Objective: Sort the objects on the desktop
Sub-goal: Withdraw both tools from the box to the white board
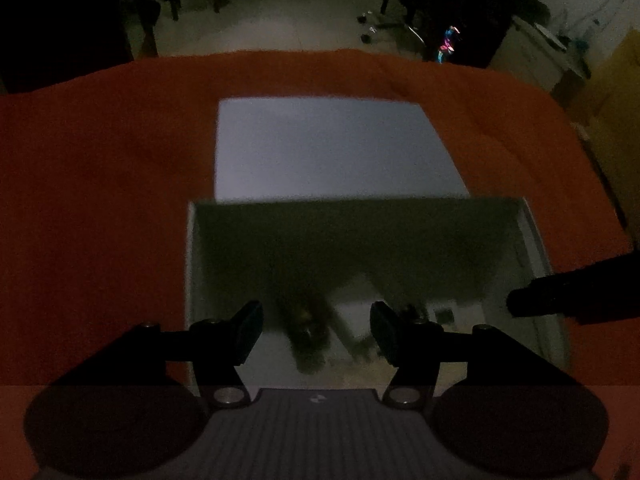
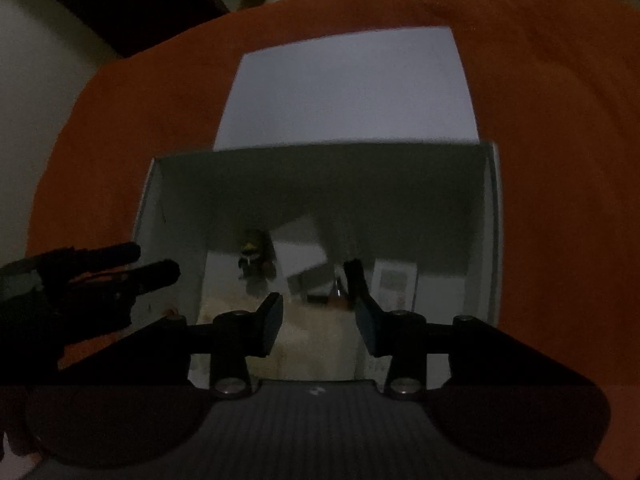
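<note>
An open white box (image 1: 192, 264) sits on an orange cloth, its lid (image 1: 328, 148) laid flat behind it. It also shows in the right wrist view (image 2: 160, 220). Inside lie a small dark figurine (image 2: 254, 260), a white block (image 2: 300, 254), a white card (image 2: 394, 284) and a small dark item (image 2: 320, 298). My left gripper (image 1: 316, 332) hovers open and empty over the box's near part. My right gripper (image 2: 318, 320) hovers open and empty over the box too. The scene is dim and the box contents are blurred in the left wrist view.
The orange cloth (image 1: 100, 184) covers the table around the box. The right gripper's dark fingers (image 1: 560, 296) enter at the left view's right edge. The left gripper (image 2: 120, 276) shows at the right view's left edge. Dark furniture stands beyond the table.
</note>
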Motion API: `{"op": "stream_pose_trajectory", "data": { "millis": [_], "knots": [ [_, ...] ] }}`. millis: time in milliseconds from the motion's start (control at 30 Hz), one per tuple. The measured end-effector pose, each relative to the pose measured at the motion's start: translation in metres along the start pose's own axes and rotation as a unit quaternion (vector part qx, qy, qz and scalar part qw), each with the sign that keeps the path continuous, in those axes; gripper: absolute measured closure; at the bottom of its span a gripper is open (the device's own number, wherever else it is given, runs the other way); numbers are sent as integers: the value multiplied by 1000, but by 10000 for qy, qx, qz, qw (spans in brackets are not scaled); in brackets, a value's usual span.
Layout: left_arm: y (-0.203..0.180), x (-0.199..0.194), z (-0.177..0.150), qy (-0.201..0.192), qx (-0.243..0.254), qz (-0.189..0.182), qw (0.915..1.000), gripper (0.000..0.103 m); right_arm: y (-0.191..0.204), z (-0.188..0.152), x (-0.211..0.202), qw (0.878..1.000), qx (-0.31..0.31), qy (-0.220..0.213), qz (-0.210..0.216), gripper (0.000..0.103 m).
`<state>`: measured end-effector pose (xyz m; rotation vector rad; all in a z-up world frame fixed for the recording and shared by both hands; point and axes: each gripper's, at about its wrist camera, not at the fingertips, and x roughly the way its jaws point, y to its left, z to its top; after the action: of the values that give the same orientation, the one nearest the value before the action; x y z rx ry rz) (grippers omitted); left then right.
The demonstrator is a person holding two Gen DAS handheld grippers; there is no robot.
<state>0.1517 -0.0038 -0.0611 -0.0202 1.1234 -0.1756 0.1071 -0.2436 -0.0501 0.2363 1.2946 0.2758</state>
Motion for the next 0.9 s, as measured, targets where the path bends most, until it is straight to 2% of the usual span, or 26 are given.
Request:
{"op": "stream_pose_trajectory", "data": {
  "millis": [333, 533, 767, 900],
  "knots": [
    [38, 21, 66, -244, -139, 136, 9995, 47, -18, 64, -7, 9990, 27, -441, -32, 53],
    [58, 48, 90, -148, -242, 186, 9994, 47, -36, 94, 2, 9983, -55, -537, -203, 45],
    [83, 86, 114, -59, -273, 99, 9996, 44, -68, 131, 27, 9983, -209, -424, -346, 43],
    [95, 113, 124, -59, -252, 192, 9995, 44, -96, 148, 47, 9990, -144, -320, -259, 30]
  ]
}}
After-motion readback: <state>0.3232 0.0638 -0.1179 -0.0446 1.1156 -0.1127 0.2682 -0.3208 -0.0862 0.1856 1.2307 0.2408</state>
